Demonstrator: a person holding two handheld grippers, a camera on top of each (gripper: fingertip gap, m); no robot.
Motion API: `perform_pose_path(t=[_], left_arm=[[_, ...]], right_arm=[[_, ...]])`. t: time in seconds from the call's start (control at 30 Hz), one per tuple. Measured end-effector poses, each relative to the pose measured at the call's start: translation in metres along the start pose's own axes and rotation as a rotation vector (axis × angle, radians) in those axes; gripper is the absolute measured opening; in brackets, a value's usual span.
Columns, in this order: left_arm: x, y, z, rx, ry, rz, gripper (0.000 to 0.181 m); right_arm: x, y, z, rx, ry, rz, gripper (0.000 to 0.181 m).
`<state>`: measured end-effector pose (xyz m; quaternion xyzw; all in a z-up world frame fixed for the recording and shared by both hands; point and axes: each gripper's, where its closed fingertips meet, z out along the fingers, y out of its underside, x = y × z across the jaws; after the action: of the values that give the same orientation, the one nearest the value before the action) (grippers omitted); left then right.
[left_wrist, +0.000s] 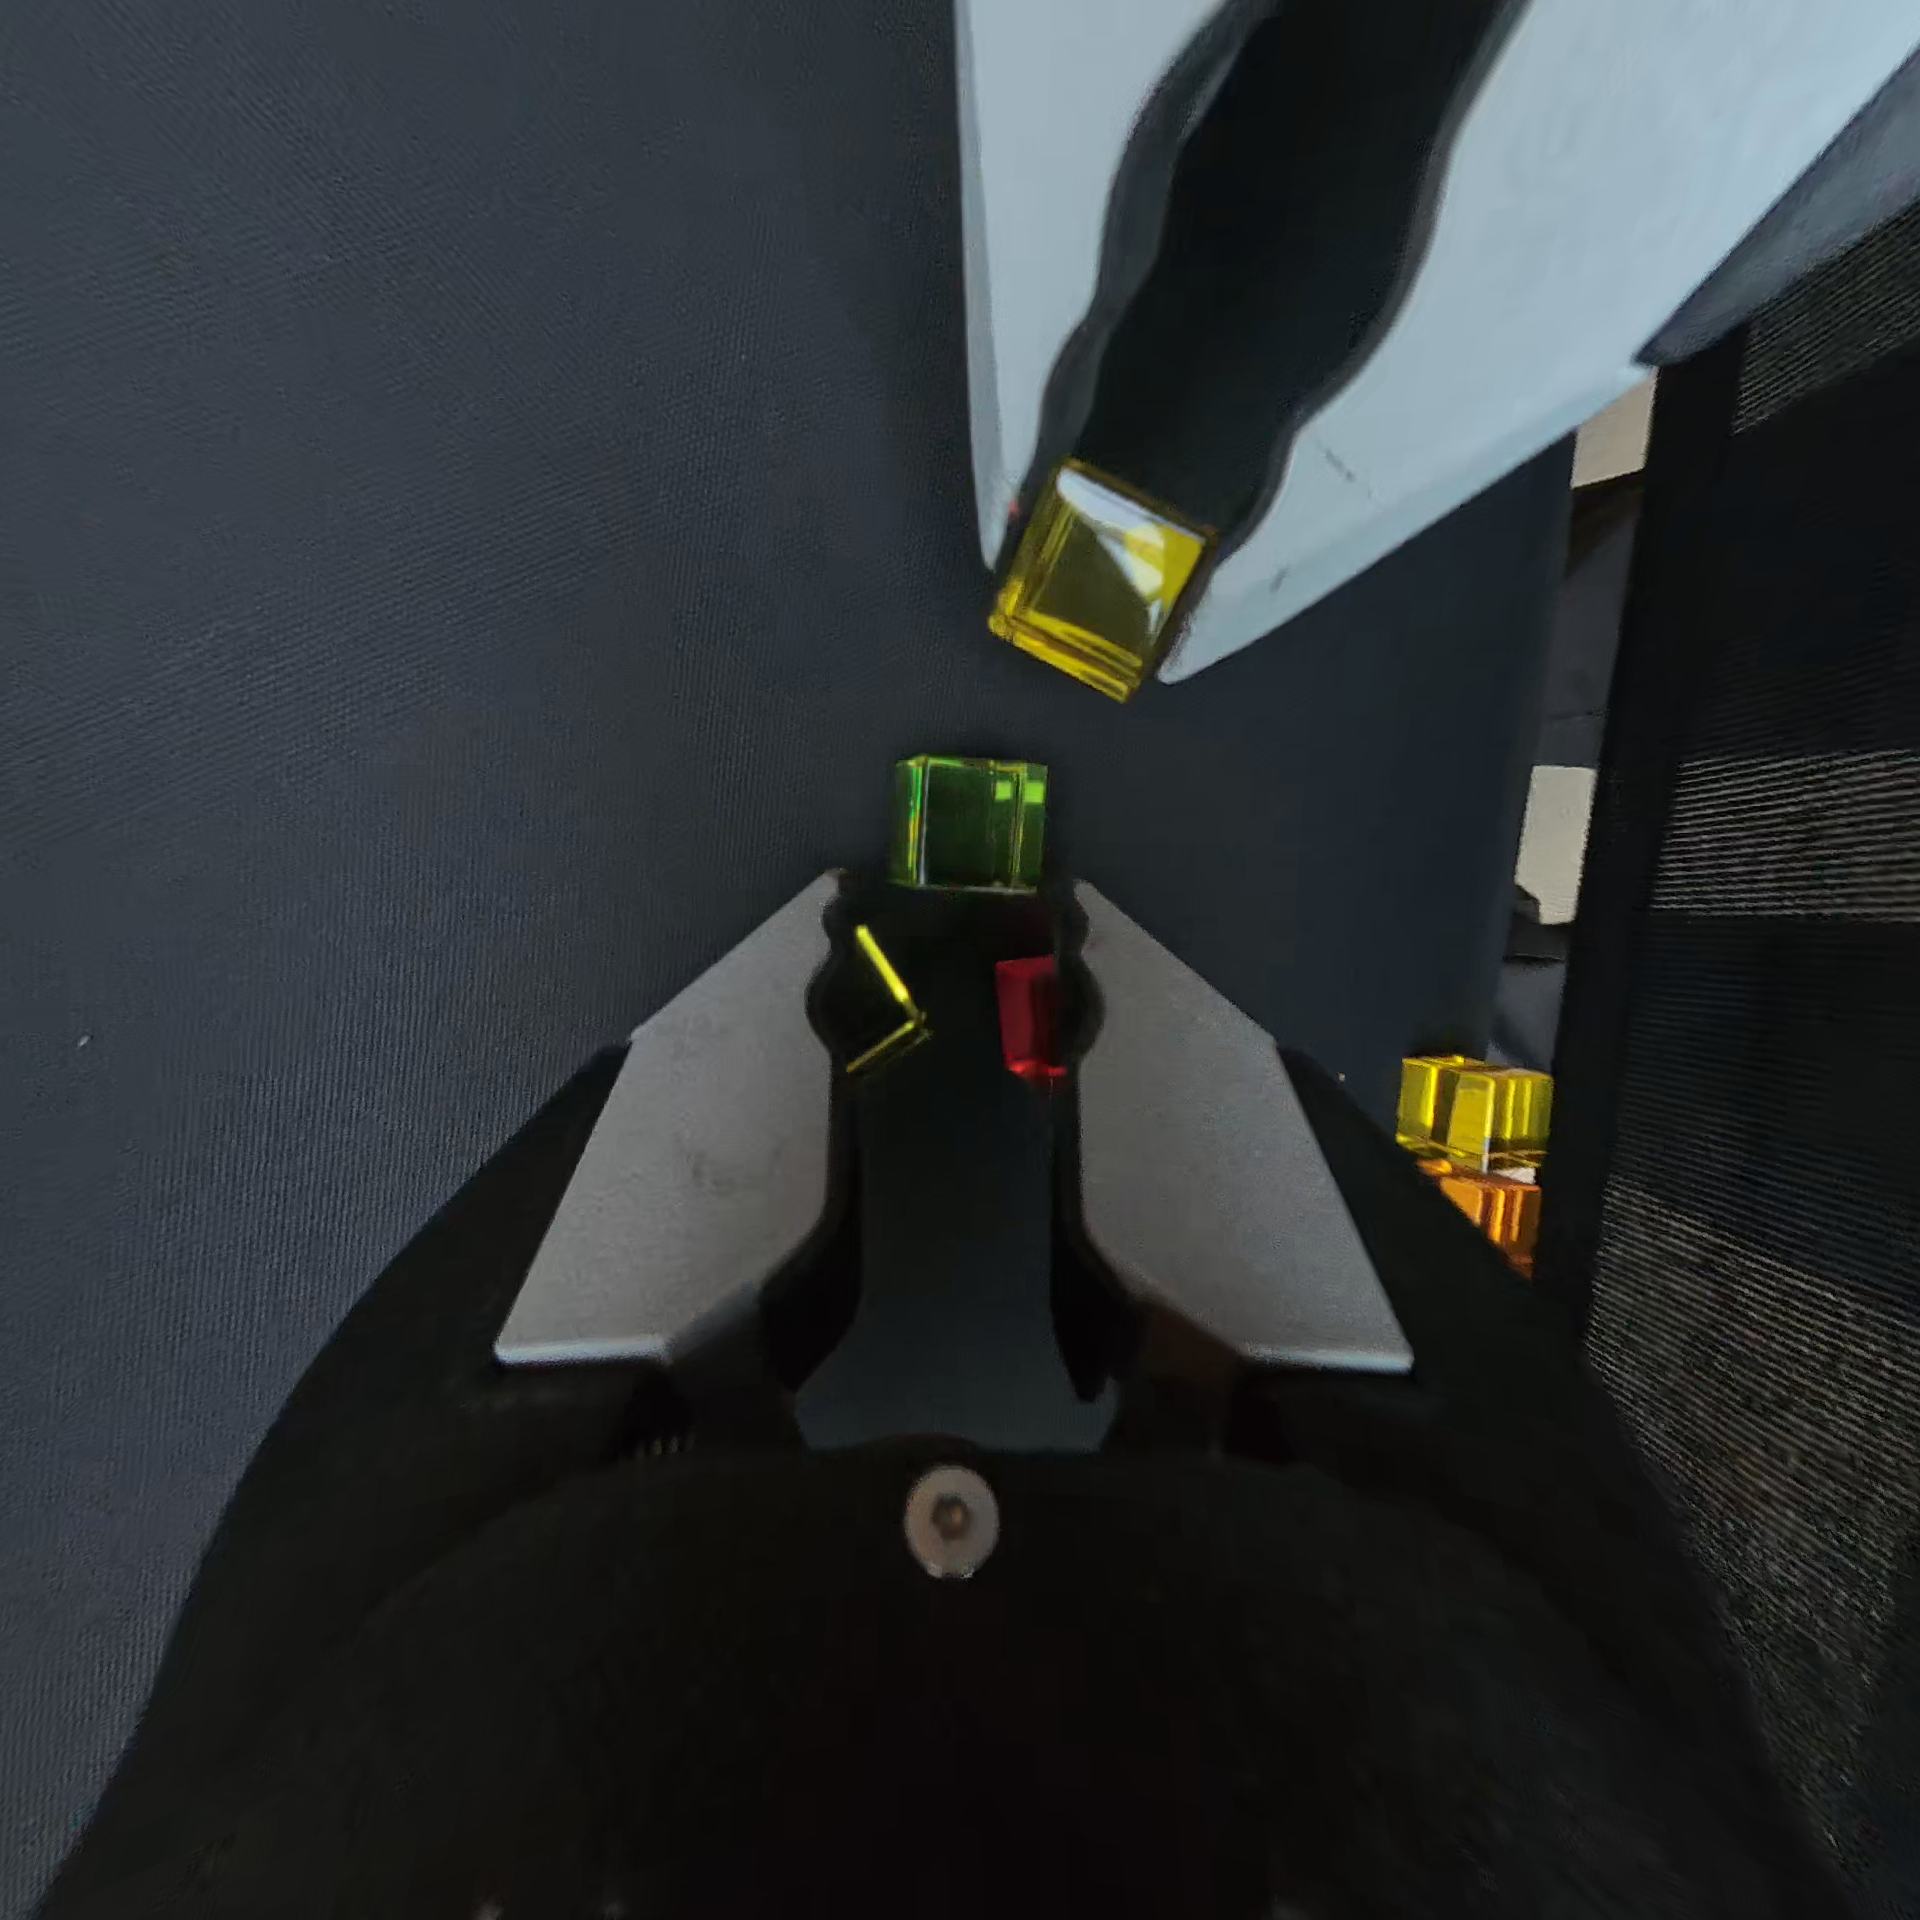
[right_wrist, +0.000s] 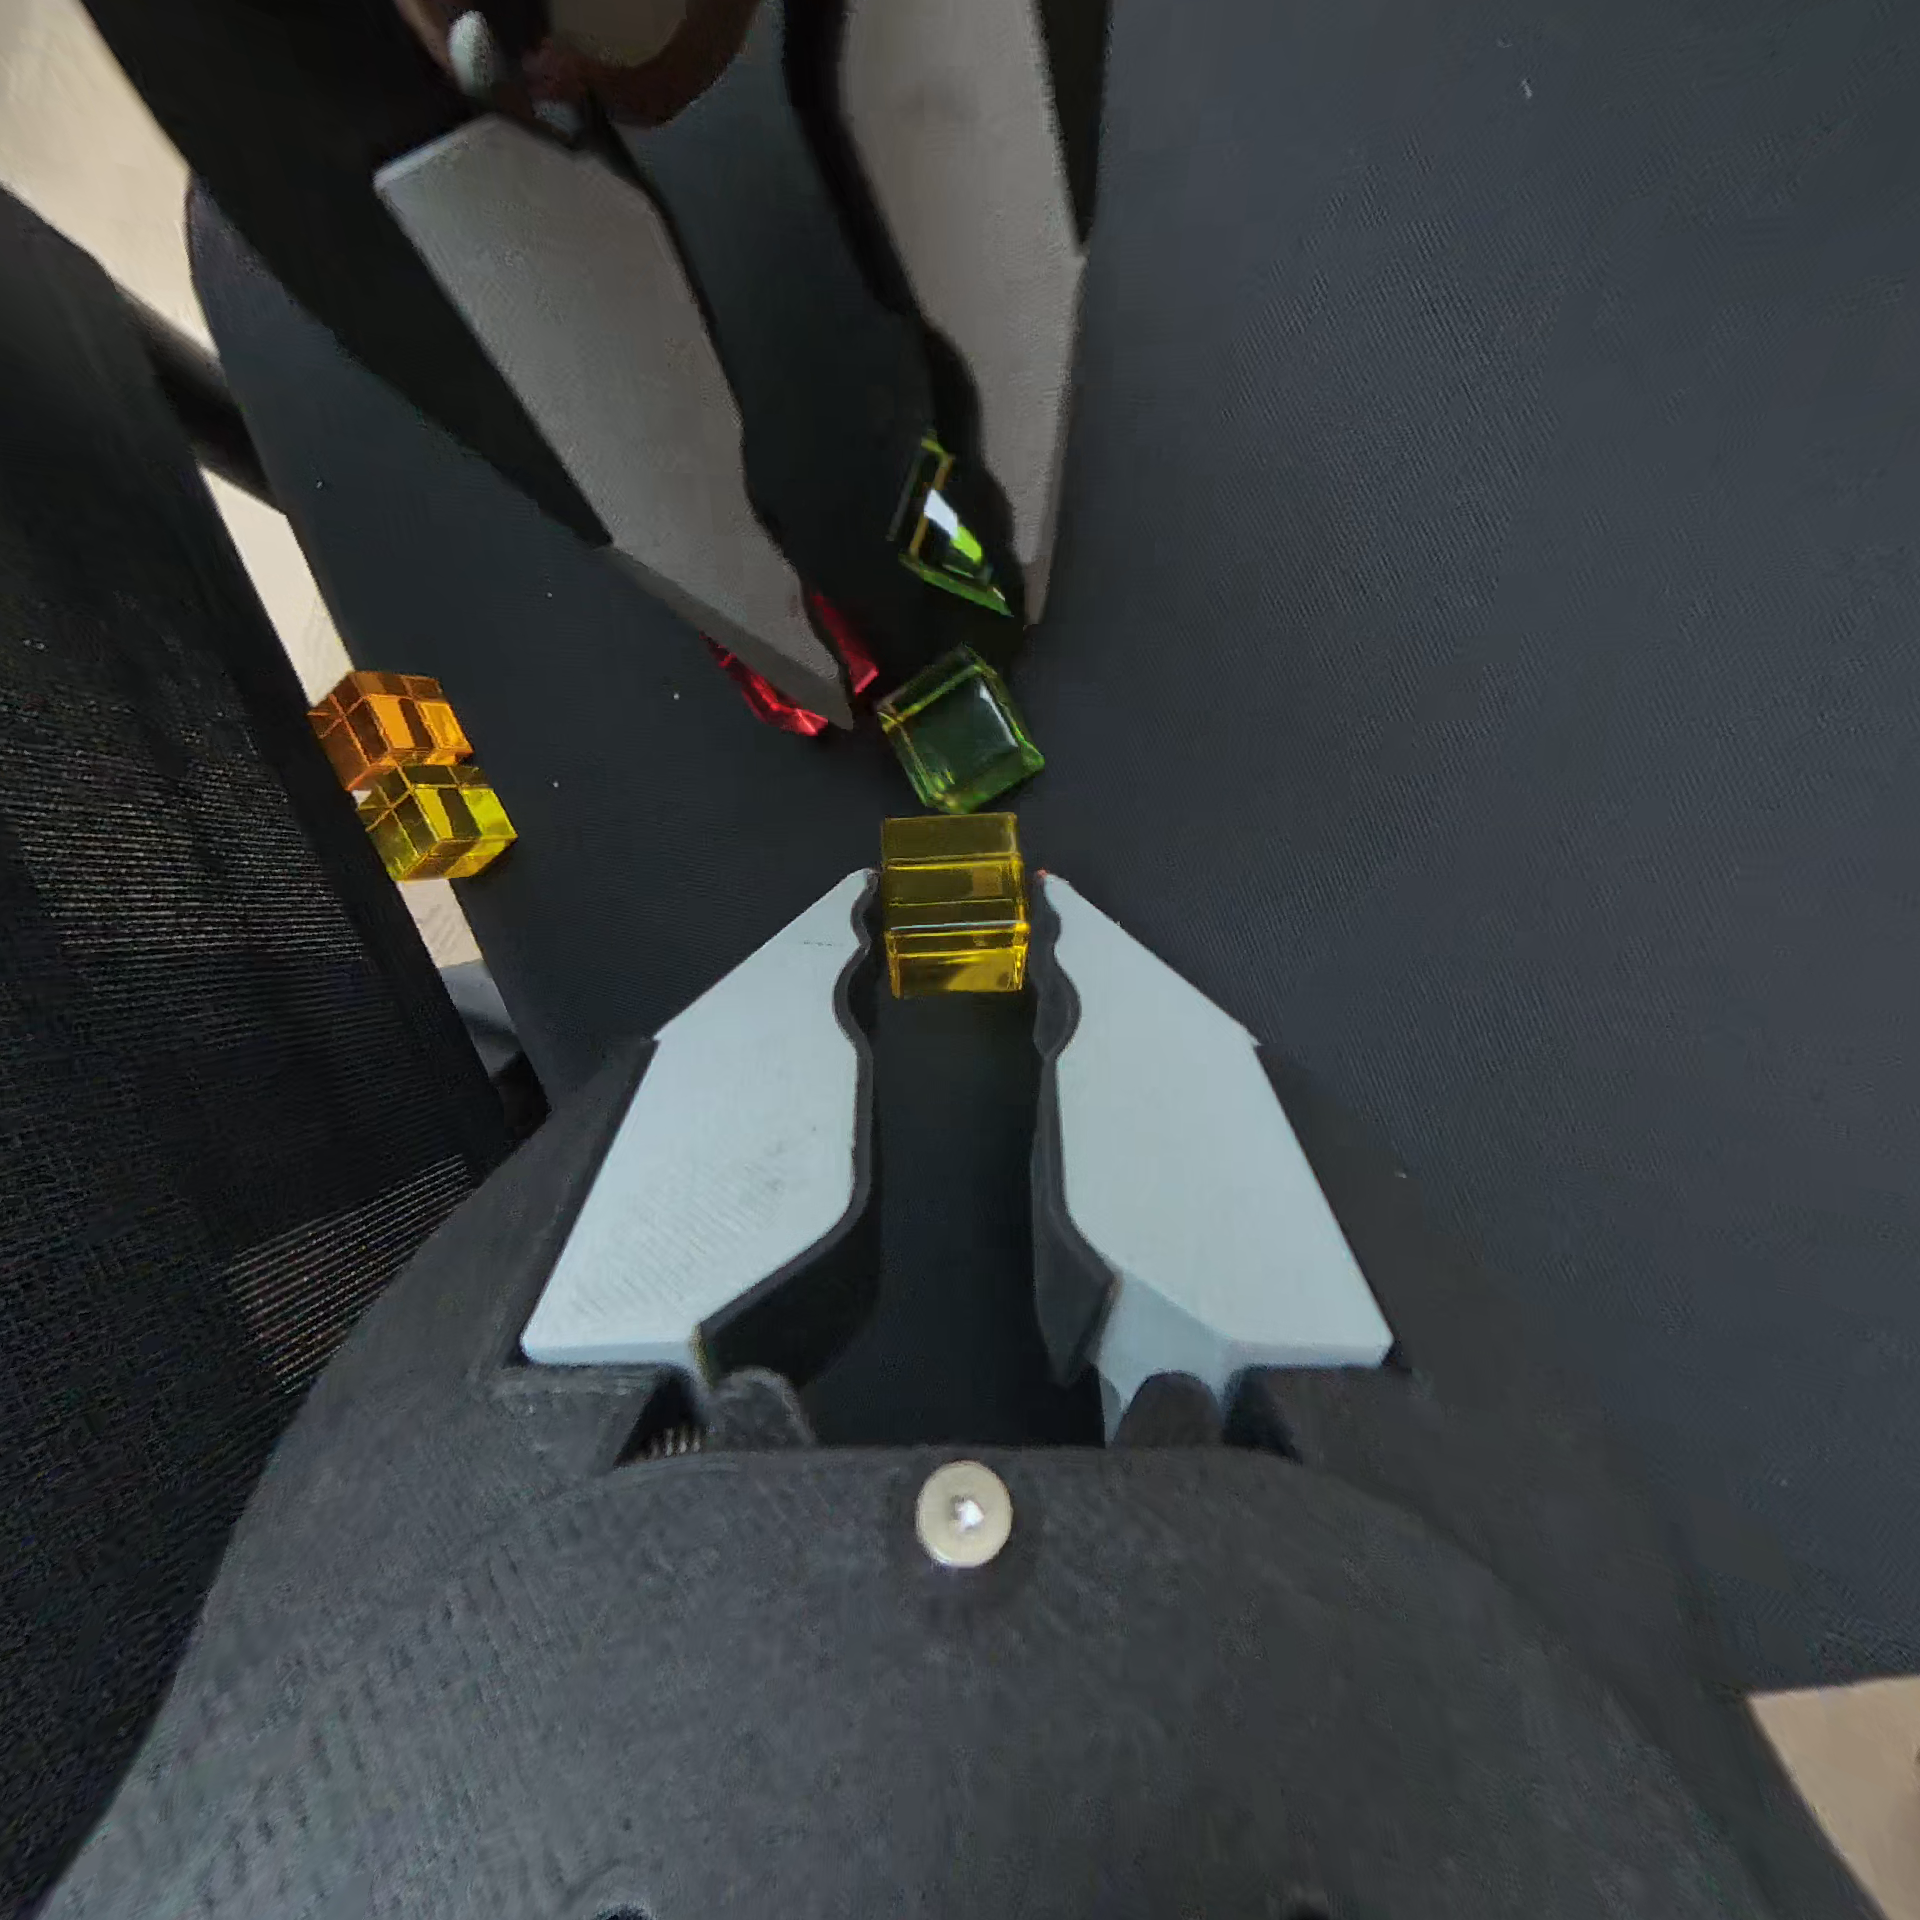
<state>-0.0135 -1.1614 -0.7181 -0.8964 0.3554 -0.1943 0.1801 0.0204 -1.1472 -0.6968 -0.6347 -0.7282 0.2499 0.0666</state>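
A dark cloth (left_wrist: 416, 623) covers the whole work surface, and a black mesh panel (left_wrist: 1766, 1039) stands along one edge of it. Two handheld grippers face each other tip to tip over the cloth. The right gripper (right_wrist: 956, 883), with pale blue fingers, is closed on a clear yellow cube (right_wrist: 954, 904), which sits at the very tips and juts a little past them. Two of its flat faces press against the inner sides of the fingers, and being a cube it has no long side. From the left wrist view it hangs tilted, one corner lowest, above the cloth. The left gripper (left_wrist: 956, 894), with grey fingers, is spread apart with two small cubes in the gap: a red cube (left_wrist: 1029, 1013) by one finger and a pale green cube (left_wrist: 883, 1003) by the other, with space between them. It is hard to tell whether either one touches a finger. A darker green cube (left_wrist: 971, 826) lies on the cloth just beyond those grey tips, between the two grippers. Off to the side, near the mesh panel, a second yellow cube (left_wrist: 1475, 1107) and an orange cube (left_wrist: 1486, 1210) sit touching each other
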Motion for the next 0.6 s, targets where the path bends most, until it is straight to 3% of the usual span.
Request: perform_pose_path(t=[0.27,0.6], left_arm=[[-0.011,0.018,-0.024,0.027,-0.053,-0.102,0.035],[-0.017,0.035,-0.019,0.004,-0.079,-0.182,0.040]], right_arm=[[-0.009,-0.016,0.008,-0.011,0.027,-0.182,0.025],[-0.009,-0.029,0.015,-0.017,0.060,-0.381,0.025]])
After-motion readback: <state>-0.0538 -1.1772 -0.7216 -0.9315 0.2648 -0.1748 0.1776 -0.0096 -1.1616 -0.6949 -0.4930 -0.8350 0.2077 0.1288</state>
